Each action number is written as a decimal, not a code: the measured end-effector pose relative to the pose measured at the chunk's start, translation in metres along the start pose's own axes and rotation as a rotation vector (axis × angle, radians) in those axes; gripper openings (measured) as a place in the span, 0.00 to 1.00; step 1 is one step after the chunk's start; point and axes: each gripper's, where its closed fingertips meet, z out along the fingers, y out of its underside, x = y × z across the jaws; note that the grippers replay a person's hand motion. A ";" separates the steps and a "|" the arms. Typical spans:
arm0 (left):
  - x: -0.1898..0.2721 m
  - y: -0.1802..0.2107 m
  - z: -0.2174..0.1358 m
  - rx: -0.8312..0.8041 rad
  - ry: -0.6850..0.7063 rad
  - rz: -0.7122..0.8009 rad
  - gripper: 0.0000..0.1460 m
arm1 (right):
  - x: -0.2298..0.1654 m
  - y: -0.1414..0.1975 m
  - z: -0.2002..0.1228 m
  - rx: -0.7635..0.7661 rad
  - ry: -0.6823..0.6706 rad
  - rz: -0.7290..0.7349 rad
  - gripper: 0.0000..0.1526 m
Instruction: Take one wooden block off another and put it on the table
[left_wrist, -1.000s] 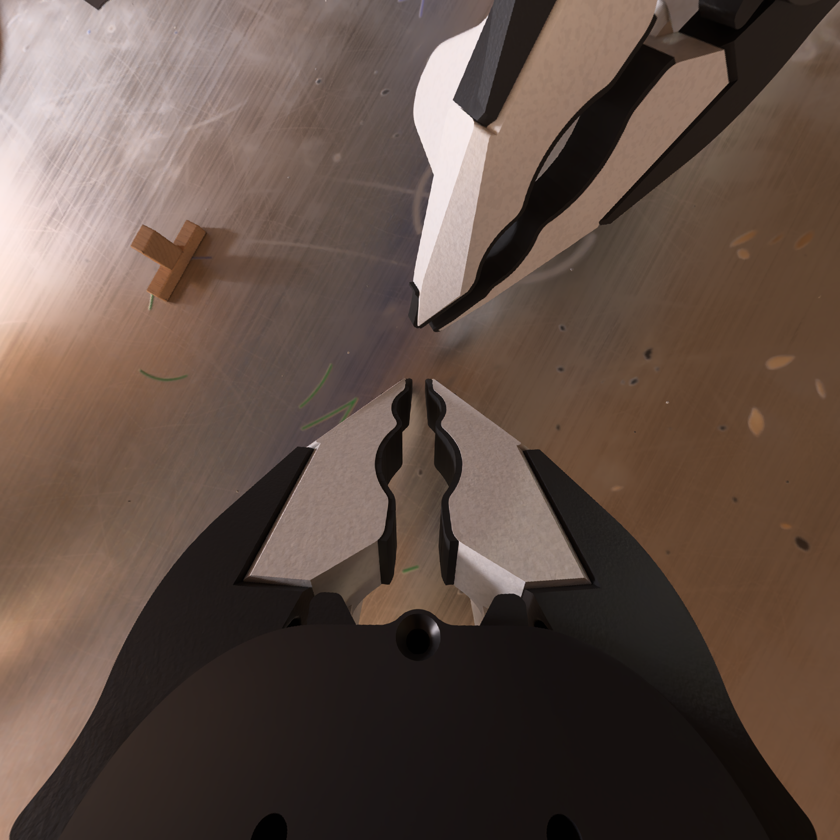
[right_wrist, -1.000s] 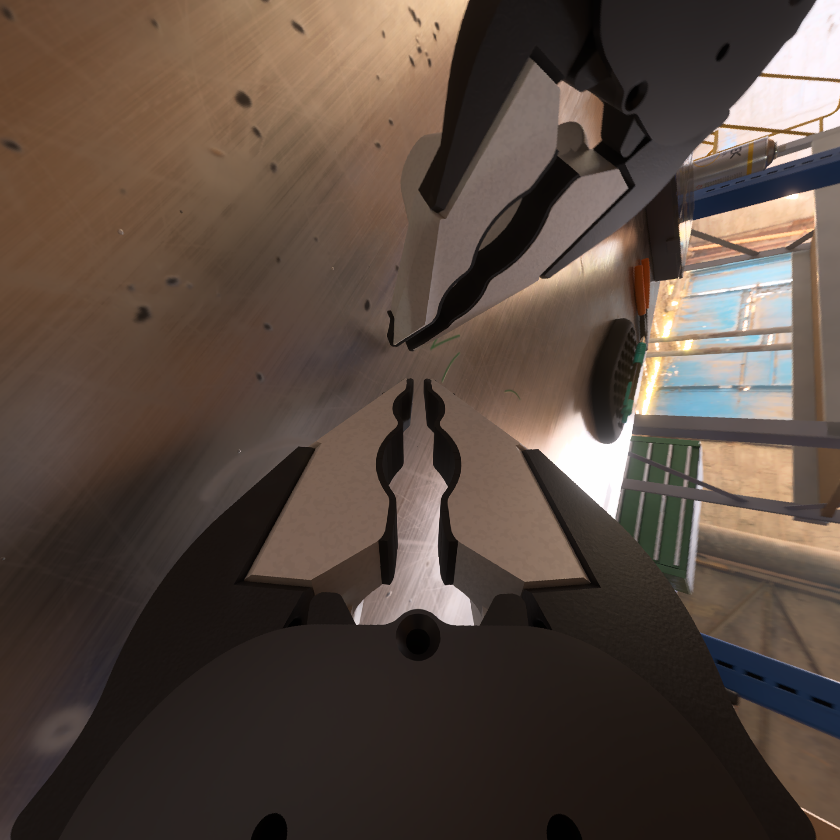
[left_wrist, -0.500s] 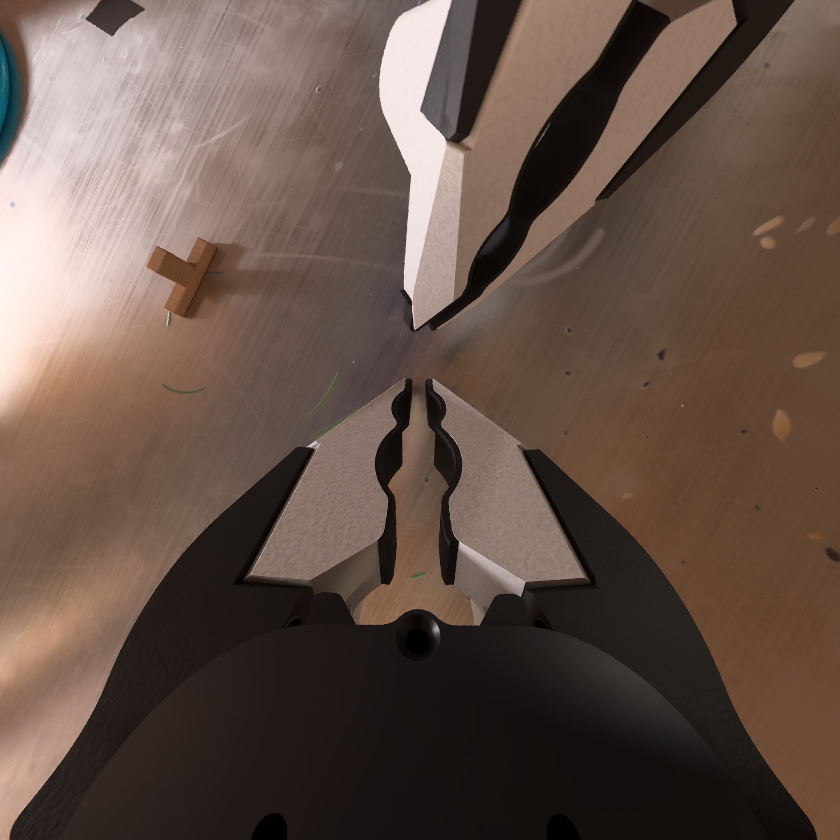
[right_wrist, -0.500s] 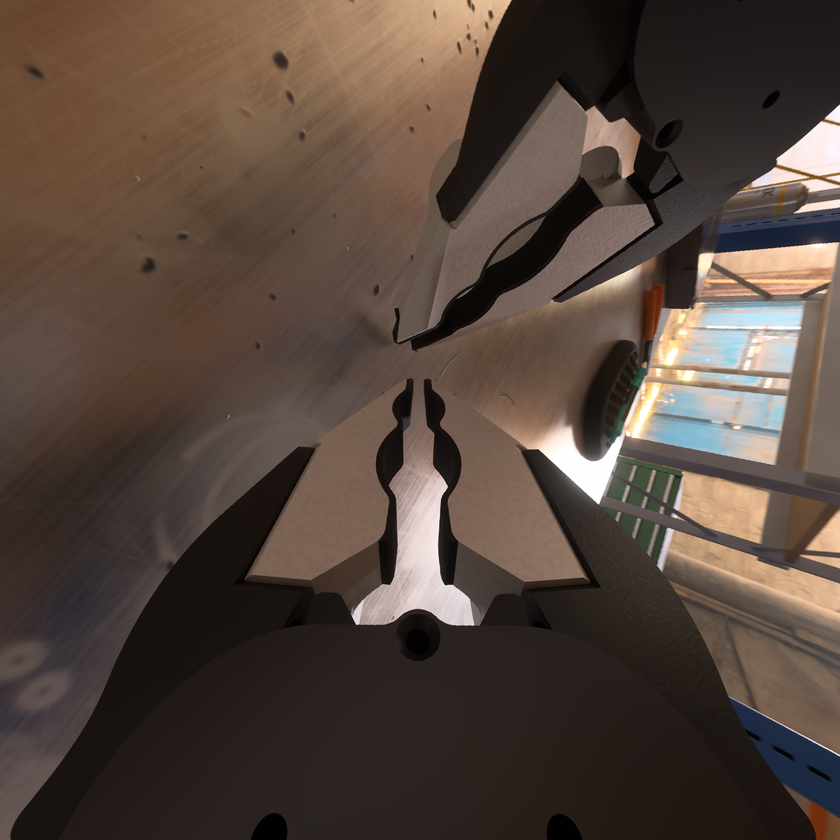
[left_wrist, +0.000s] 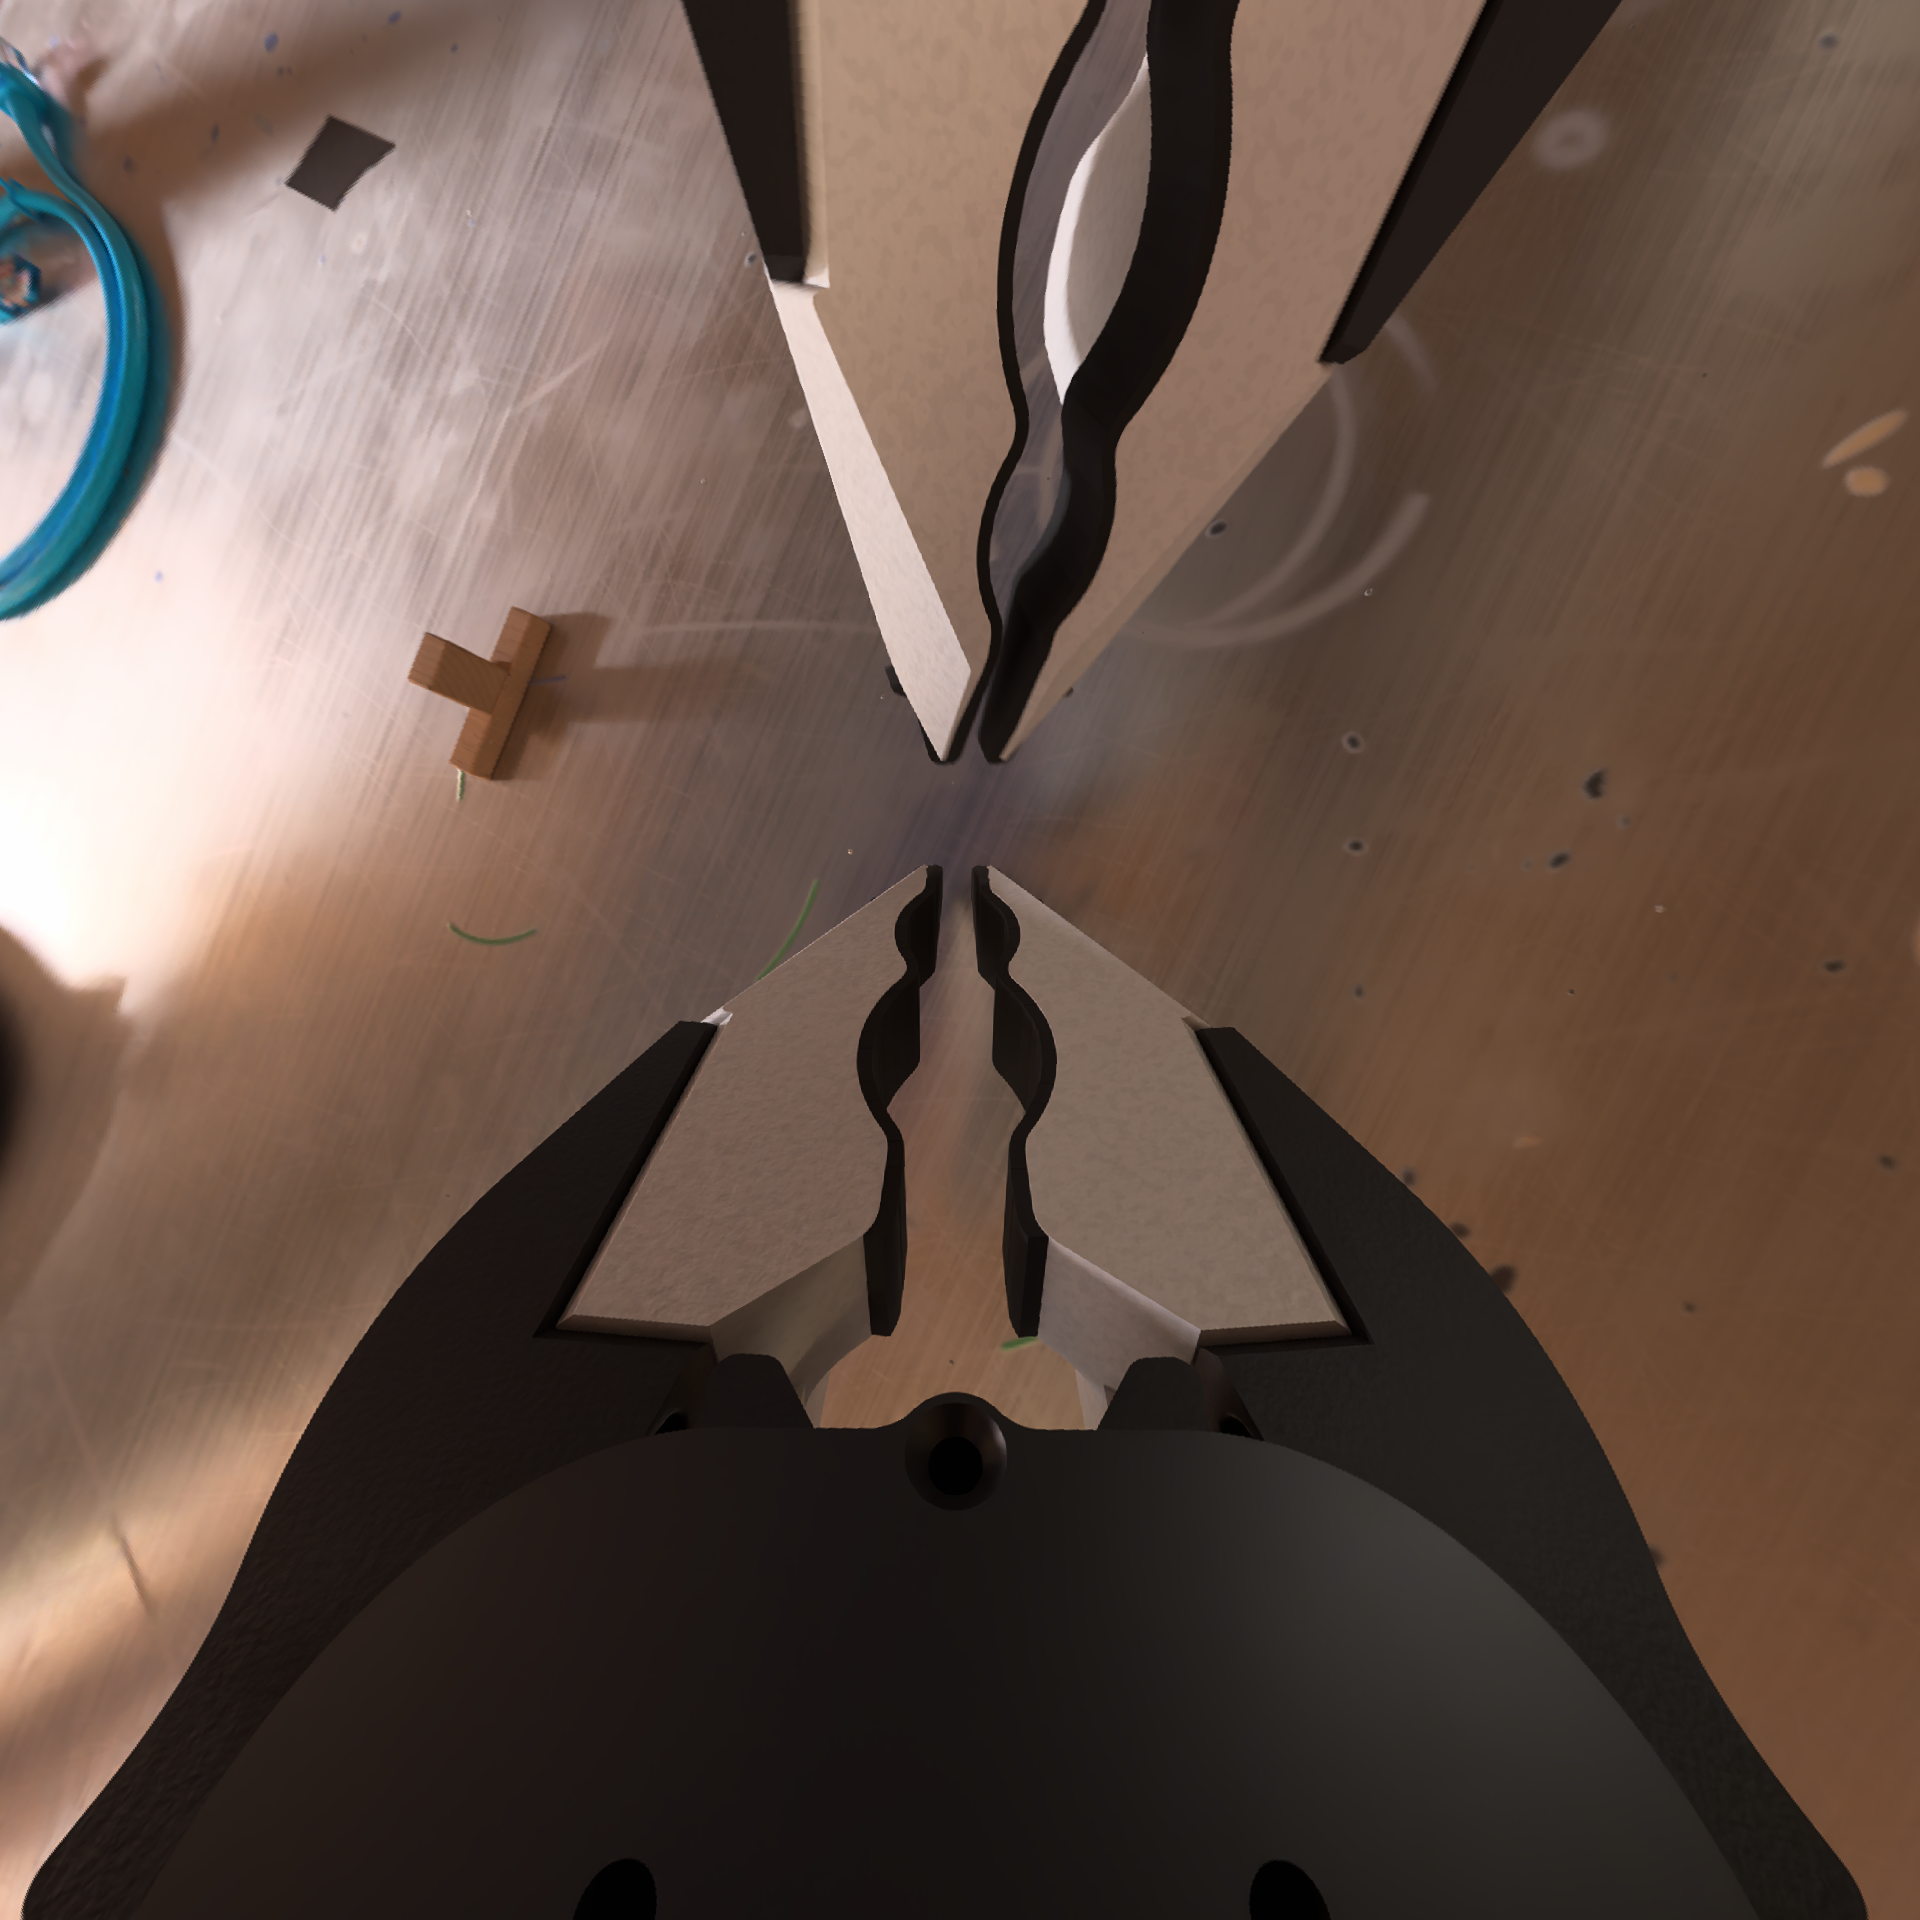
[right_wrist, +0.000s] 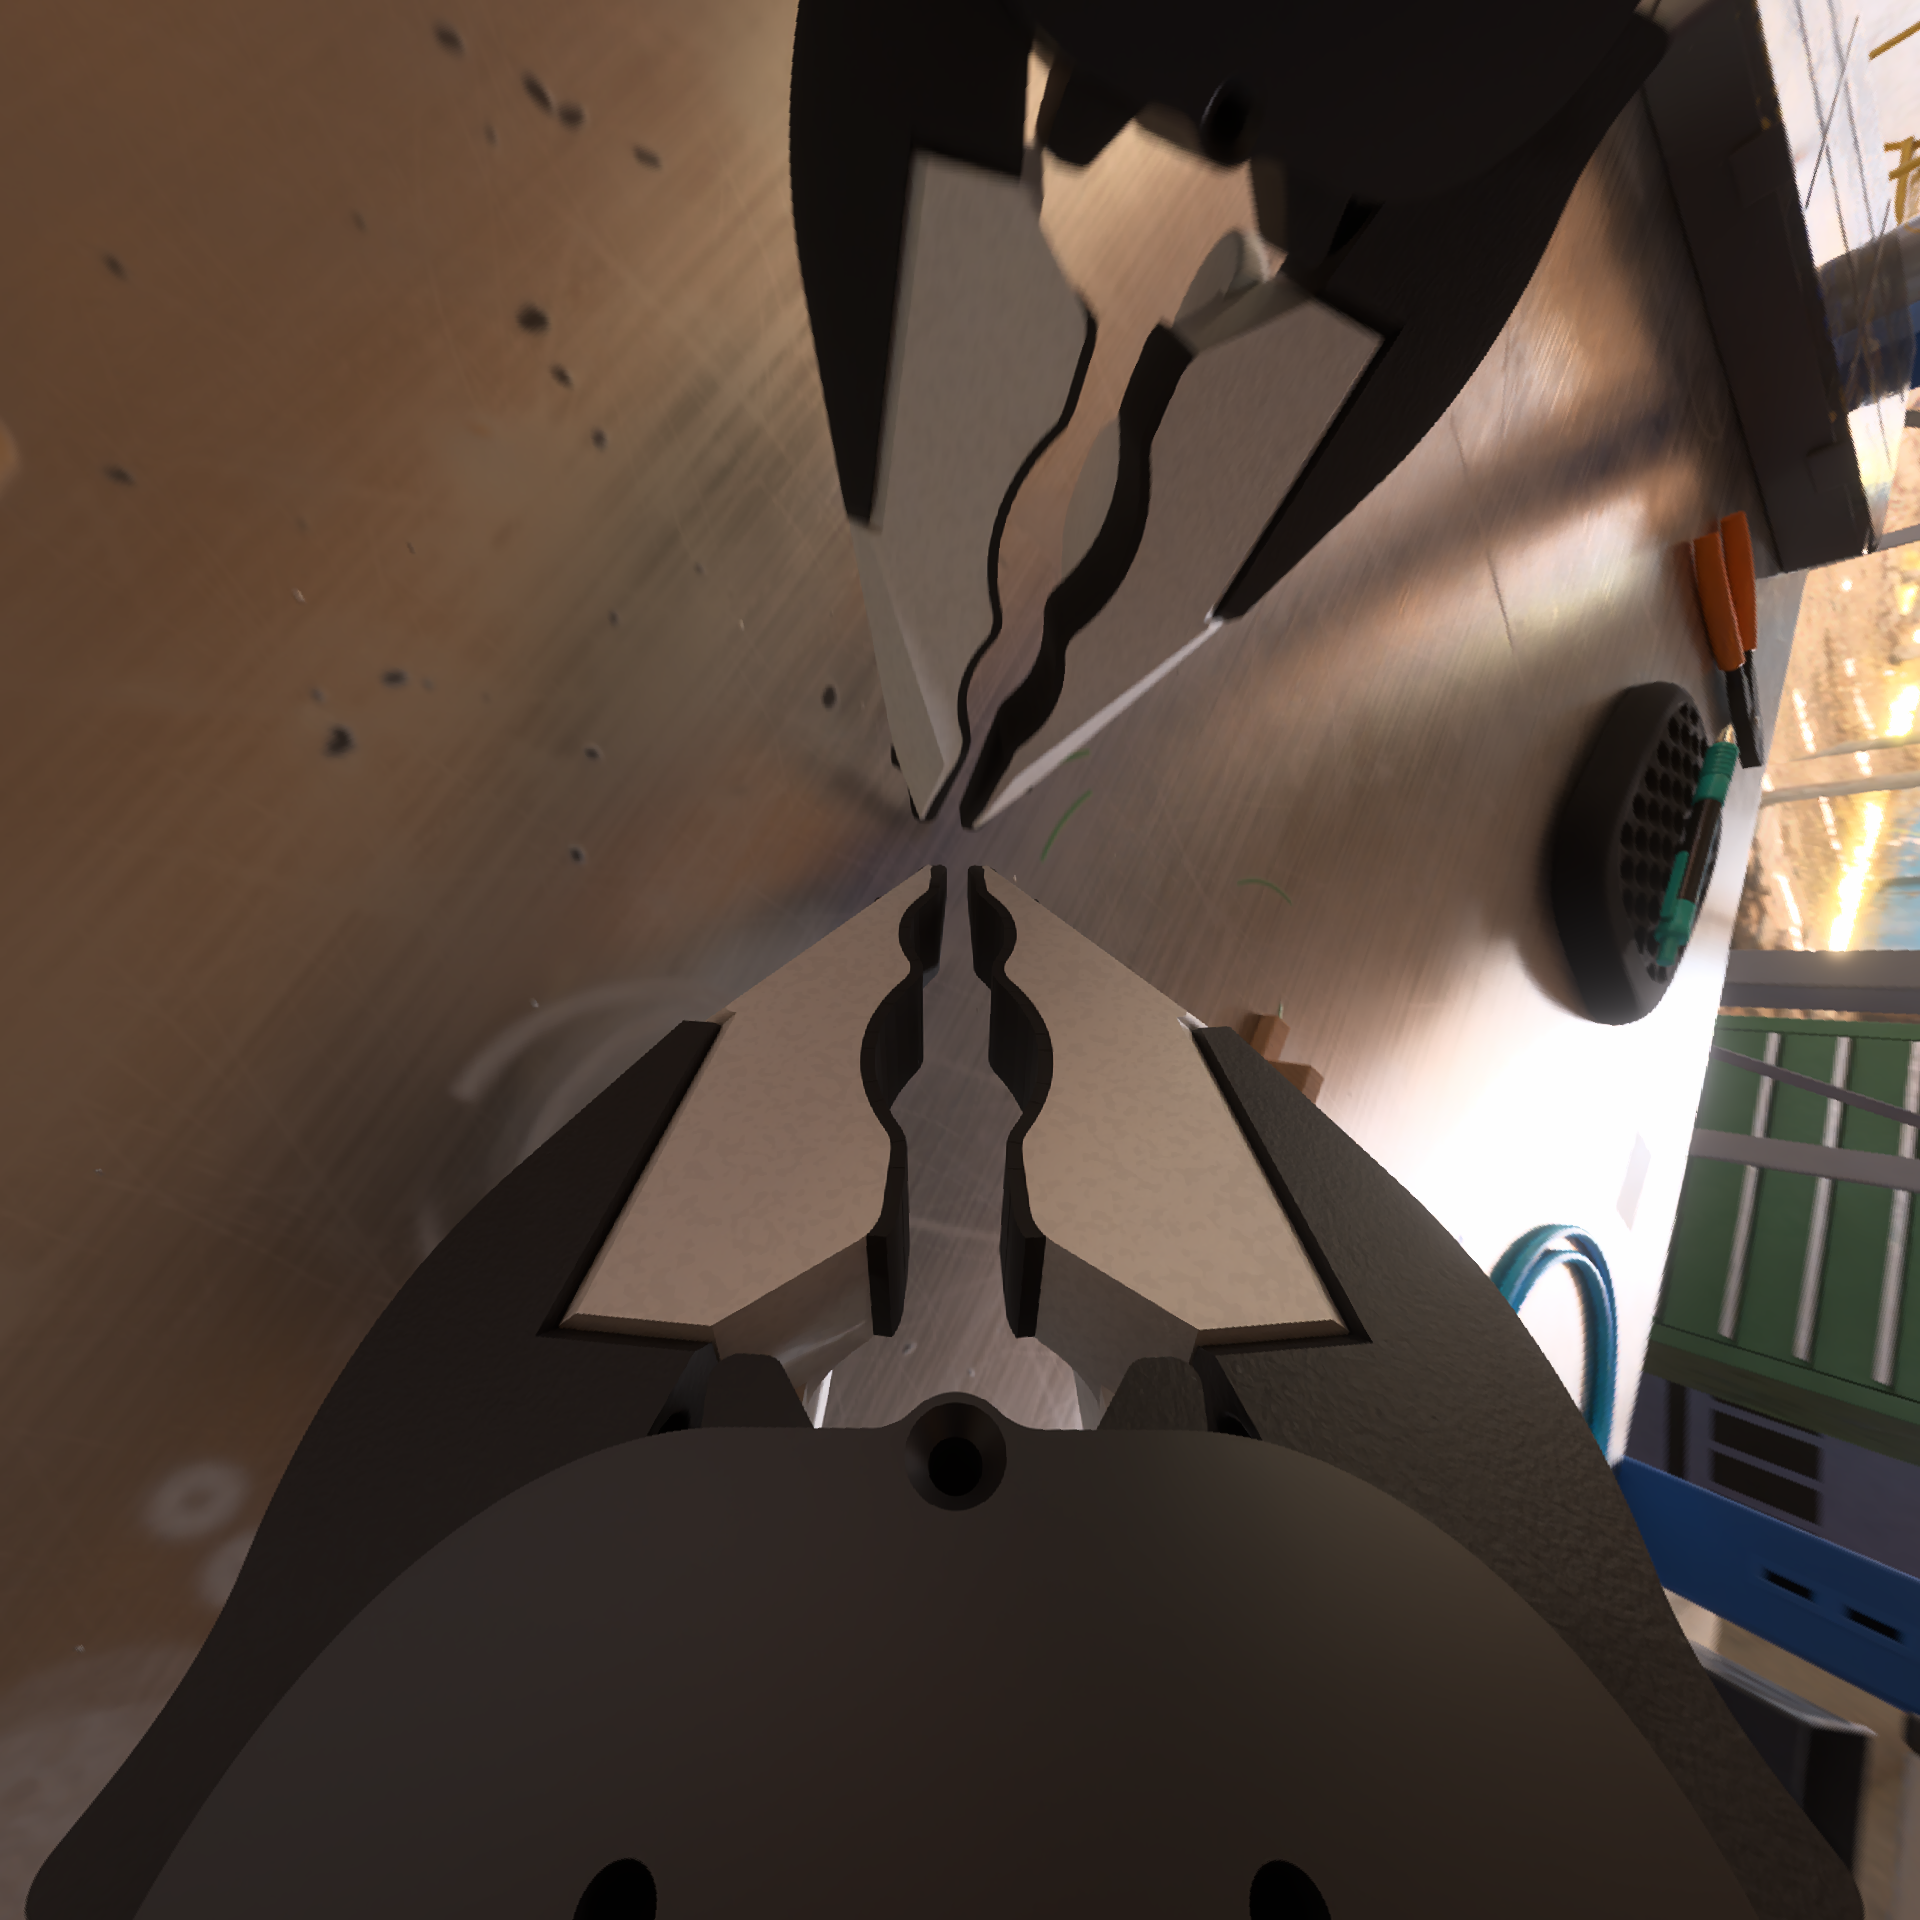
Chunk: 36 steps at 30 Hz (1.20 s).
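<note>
Two small wooden blocks (left_wrist: 483, 691) lie together in a T shape on the metal table (left_wrist: 1455, 935), to the left of both grippers and apart from them. In the right wrist view only a corner of the blocks (right_wrist: 1280, 1047) shows beside my right finger. My left gripper (left_wrist: 956, 878) is shut and empty, low over the table. My right gripper (left_wrist: 966, 753) comes in from the top of the left wrist view, also shut and empty. The two point tip to tip with a small gap. In the right wrist view my right gripper (right_wrist: 954, 878) faces the left gripper (right_wrist: 948, 816).
A blue cable loop (left_wrist: 99, 364) and a dark square patch (left_wrist: 338, 161) lie at the far left. In the right wrist view a black perforated disc (right_wrist: 1631, 852), orange-handled tools (right_wrist: 1725, 613) and a dark box (right_wrist: 1745, 312) sit near the table's edge, with a green crate (right_wrist: 1808, 1195) beyond.
Both grippers have turned so that they now face each other straight on, tips closer together. The blocks have drifted right in the left wrist view. Both stay shut.
</note>
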 end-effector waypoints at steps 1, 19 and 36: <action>-0.001 -0.001 0.001 0.002 -0.010 0.015 0.04 | 0.000 -0.005 -0.001 0.022 -0.007 0.016 0.03; -0.003 0.011 -0.005 0.152 0.117 -0.168 0.04 | 0.058 0.054 -0.009 -0.002 0.225 0.521 0.19; 0.000 0.011 -0.005 0.160 0.133 -0.155 0.03 | 0.102 0.083 0.054 -0.139 -0.110 0.642 0.17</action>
